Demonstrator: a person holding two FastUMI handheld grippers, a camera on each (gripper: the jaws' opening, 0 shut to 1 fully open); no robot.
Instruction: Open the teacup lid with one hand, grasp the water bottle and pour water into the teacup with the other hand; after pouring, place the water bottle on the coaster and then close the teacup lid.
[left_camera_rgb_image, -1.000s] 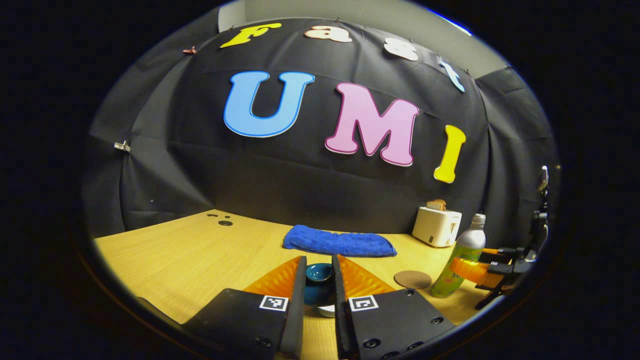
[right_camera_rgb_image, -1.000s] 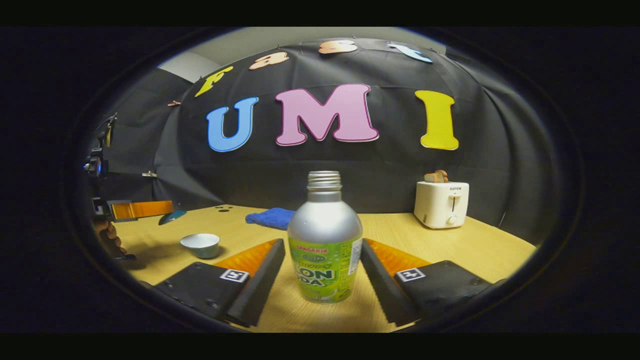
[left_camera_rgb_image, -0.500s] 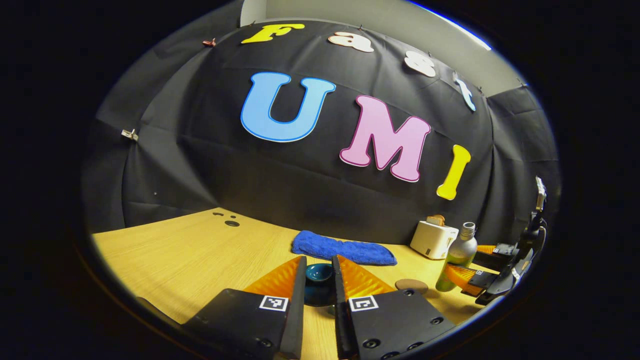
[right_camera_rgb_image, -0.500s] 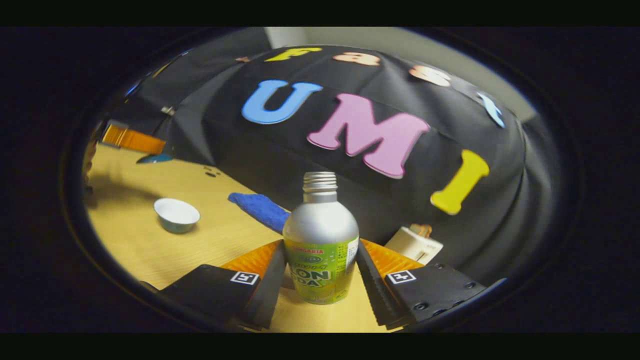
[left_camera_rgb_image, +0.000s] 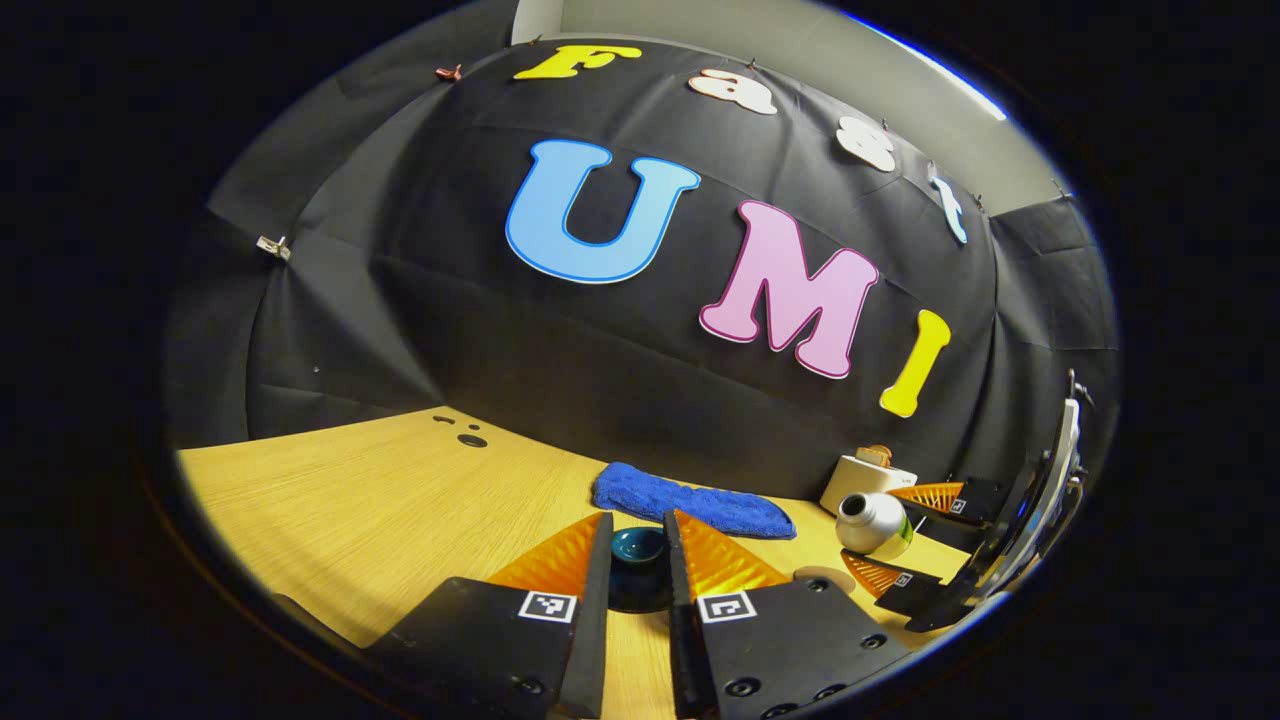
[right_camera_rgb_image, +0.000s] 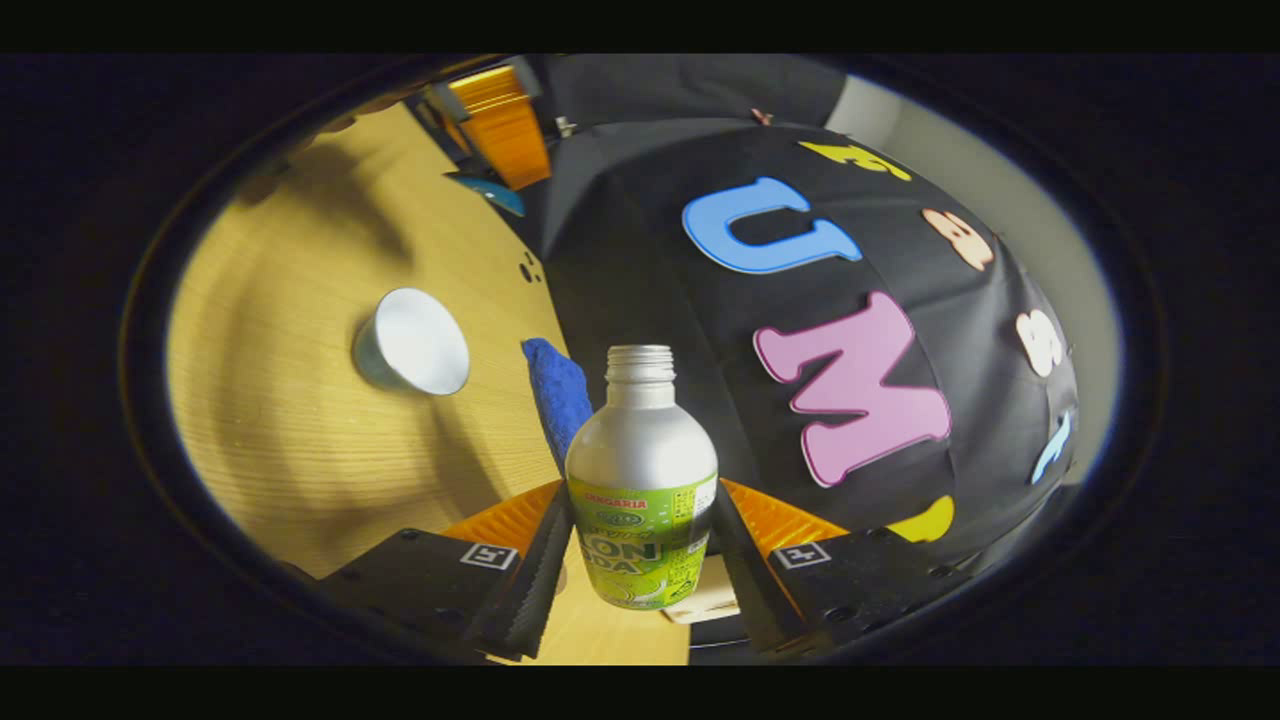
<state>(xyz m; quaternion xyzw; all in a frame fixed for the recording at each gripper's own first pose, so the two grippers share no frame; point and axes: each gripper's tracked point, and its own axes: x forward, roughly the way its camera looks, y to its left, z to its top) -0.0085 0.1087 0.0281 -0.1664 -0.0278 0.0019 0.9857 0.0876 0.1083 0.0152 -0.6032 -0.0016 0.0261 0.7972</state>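
**Bottle tipped, lid held up**

The desk fills the left of the right gripper view. Right tool, bottom centre, clamps the tilted water bottle. The open teacup sits centre left. Left tool, nearly closed, pinches the teacup lid, bottom centre of its view.

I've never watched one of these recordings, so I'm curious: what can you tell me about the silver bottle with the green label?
The silver metal bottle with a green label has a rounded shoulder, a short threaded neck and no cap on. The right gripper clamps it at the label, one finger on each side. It is lifted off the wooden table and tipped over, its open mouth aimed toward the small white teacup. In the left gripper view it lies nearly sideways, above the round brown coaster.
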